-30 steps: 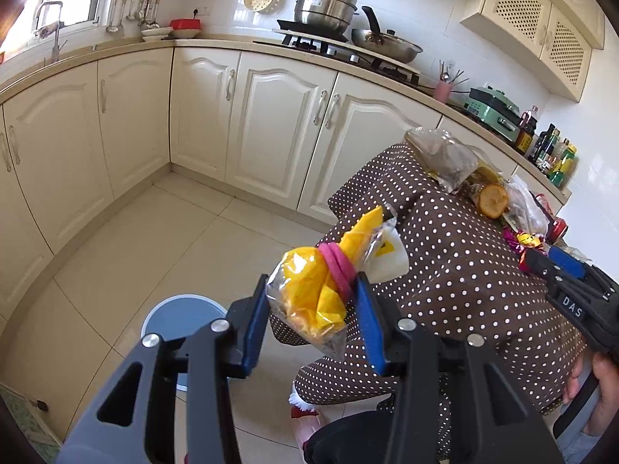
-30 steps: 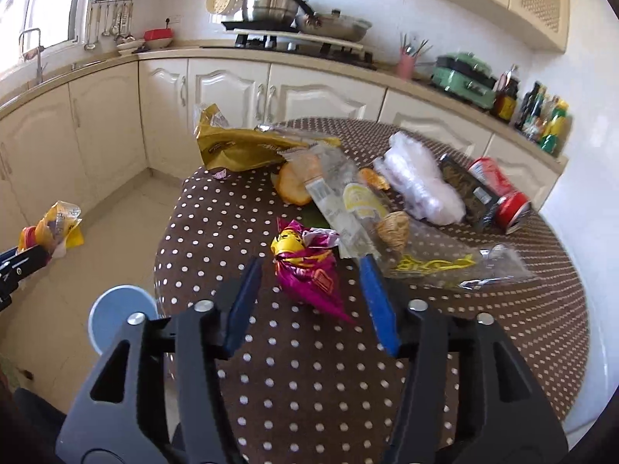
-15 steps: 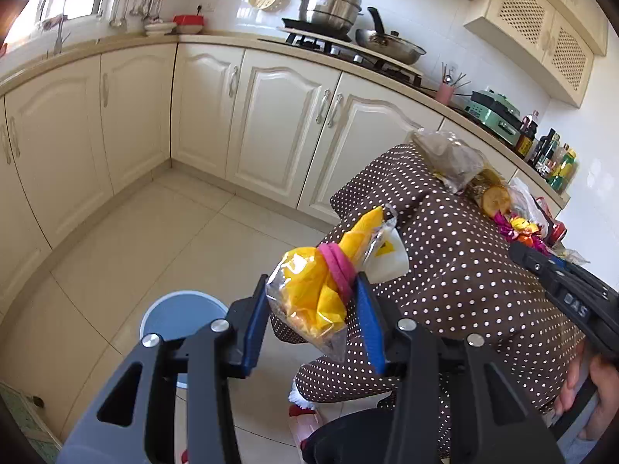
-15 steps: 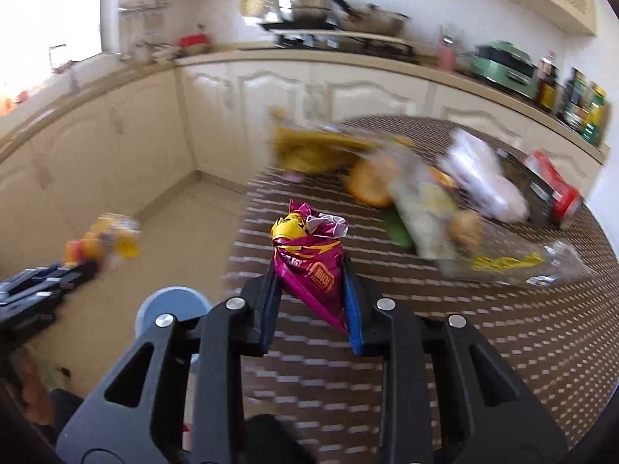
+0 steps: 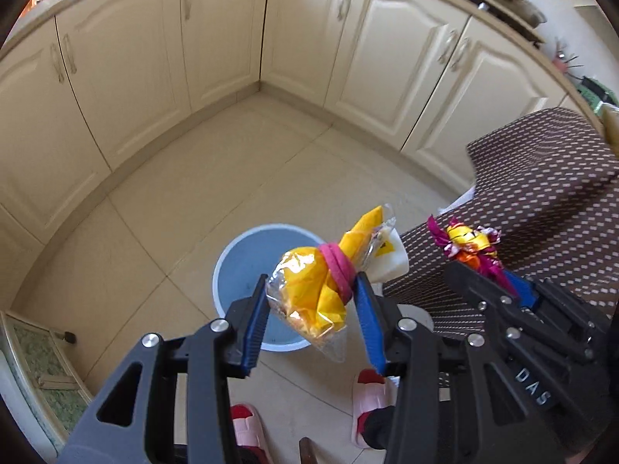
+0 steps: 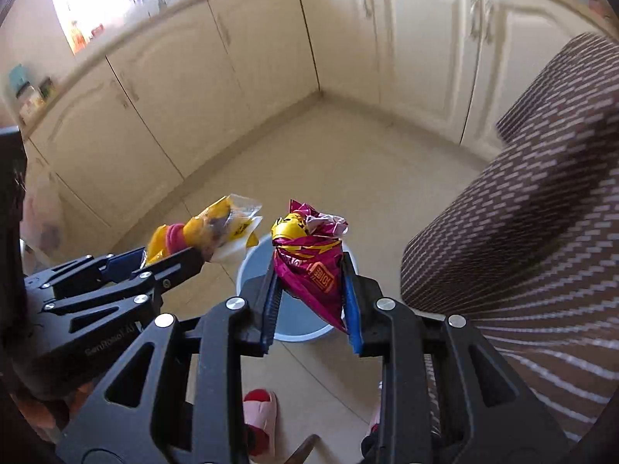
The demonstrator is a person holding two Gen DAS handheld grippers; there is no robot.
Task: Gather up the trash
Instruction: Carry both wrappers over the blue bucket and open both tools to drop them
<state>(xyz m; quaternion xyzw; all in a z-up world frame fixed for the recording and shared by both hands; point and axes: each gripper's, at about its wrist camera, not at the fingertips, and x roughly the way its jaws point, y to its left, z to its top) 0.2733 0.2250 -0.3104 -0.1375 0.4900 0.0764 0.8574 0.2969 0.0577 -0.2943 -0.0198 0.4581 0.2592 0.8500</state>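
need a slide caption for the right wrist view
Right gripper holds a magenta snack wrapper above the blue bin, beside the left gripper with its yellow bag.

Both grippers have swung from the table to above the blue bin [image 5: 247, 266], right gripper [image 6: 311, 294] now clamping the purple wrapper [image 6: 309, 266].

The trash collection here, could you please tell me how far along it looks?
Picked up: the left gripper holds a yellow bag, the right gripper a purple wrapper. In hand: both hang above the blue bin on the floor. Left: release them; nothing shows inside the bin.
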